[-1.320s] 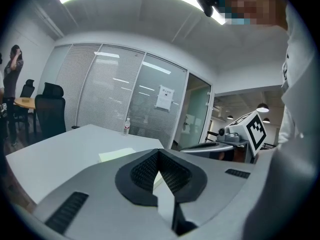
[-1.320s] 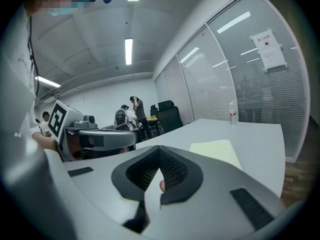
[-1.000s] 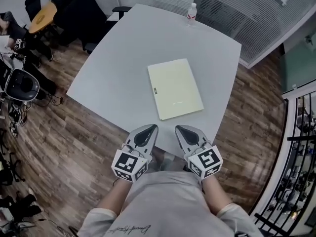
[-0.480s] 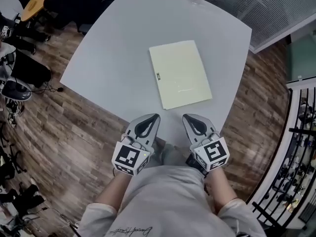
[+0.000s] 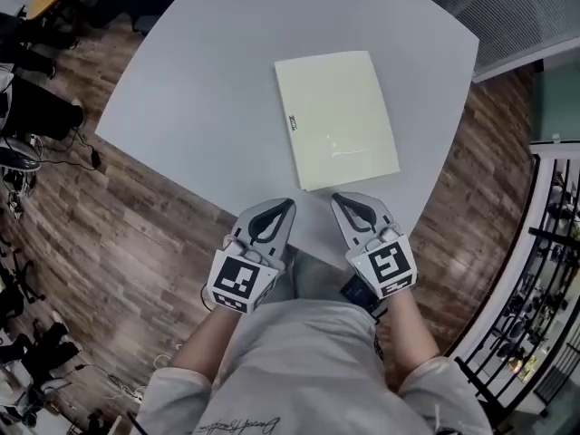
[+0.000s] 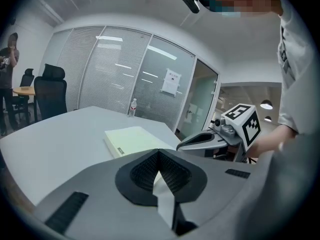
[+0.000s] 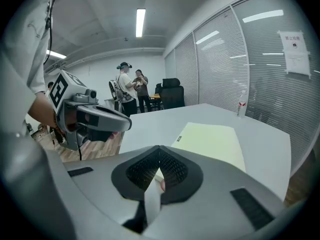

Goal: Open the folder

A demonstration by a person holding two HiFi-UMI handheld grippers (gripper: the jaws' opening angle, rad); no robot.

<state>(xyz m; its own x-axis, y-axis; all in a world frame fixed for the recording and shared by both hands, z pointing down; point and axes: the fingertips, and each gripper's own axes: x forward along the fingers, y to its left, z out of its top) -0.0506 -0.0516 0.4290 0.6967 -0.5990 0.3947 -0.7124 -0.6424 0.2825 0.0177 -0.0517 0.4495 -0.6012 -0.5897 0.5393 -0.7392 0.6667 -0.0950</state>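
Now the left tongs (image 5: 275, 212) and right tongs (image 5: 349, 203) sit closed and empty at the desk's (image 5: 208, 80) near edge. Just beyond, nearer the right pair, the folder (image 5: 337, 119) lies flat, long axis running near to far: pale yellow, closed, a small label (image 5: 292, 124) by its left edge.

Grey table (image 5: 199, 107), pale yellow folder (image 5: 337, 120) (closed), bottle (image 6: 132, 106) far back

Pretty even, cool office light coming from the ceiling strip light (image 7: 140, 22), so the tabletop (image 5: 208, 89) gets only soft shadows, plus a faint glare spot on the folder (image 5: 337, 120). Both gripper views are heavy fisheye with dark, vignetted corners.
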